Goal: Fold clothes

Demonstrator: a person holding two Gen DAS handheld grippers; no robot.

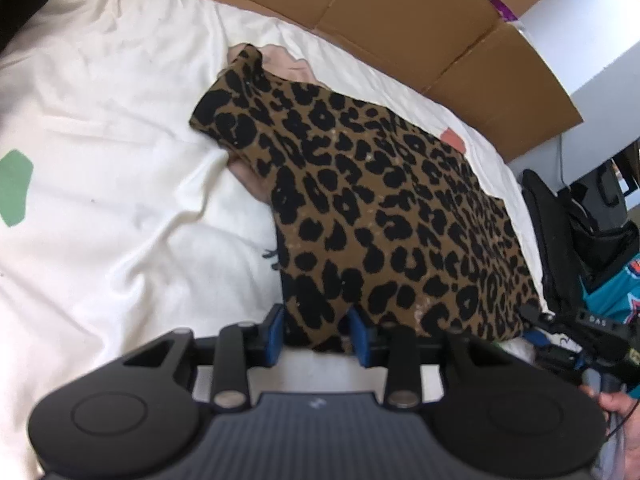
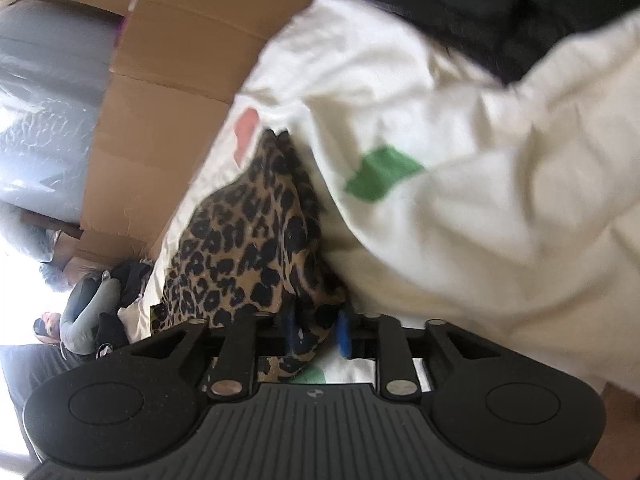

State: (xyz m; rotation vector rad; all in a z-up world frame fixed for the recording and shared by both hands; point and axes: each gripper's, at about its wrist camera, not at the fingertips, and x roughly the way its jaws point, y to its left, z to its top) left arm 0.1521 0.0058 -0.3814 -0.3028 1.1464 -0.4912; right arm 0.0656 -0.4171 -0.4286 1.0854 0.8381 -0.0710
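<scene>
A leopard-print garment (image 1: 380, 200) lies spread on a white bedsheet (image 1: 120, 120) that has green and red patches. Its near corner sits between the blue pads of my left gripper (image 1: 316, 332), which is shut on the fabric. In the right wrist view the same garment (image 2: 240, 240) bunches up toward my right gripper (image 2: 316, 330). A fold of the fabric is pinched between that gripper's blue pads (image 2: 290, 328). Both grippers hold the near edge, one at each end. A pale pink cloth (image 1: 280, 60) peeks out from under the far end of the garment.
Flattened cardboard boxes (image 1: 400, 20) stand along the far side of the bed. Black bags (image 1: 580, 220) and a teal jersey (image 1: 612, 292) sit off the bed's right edge. A person in a grey sleeve (image 2: 88, 304) is at the left of the right wrist view.
</scene>
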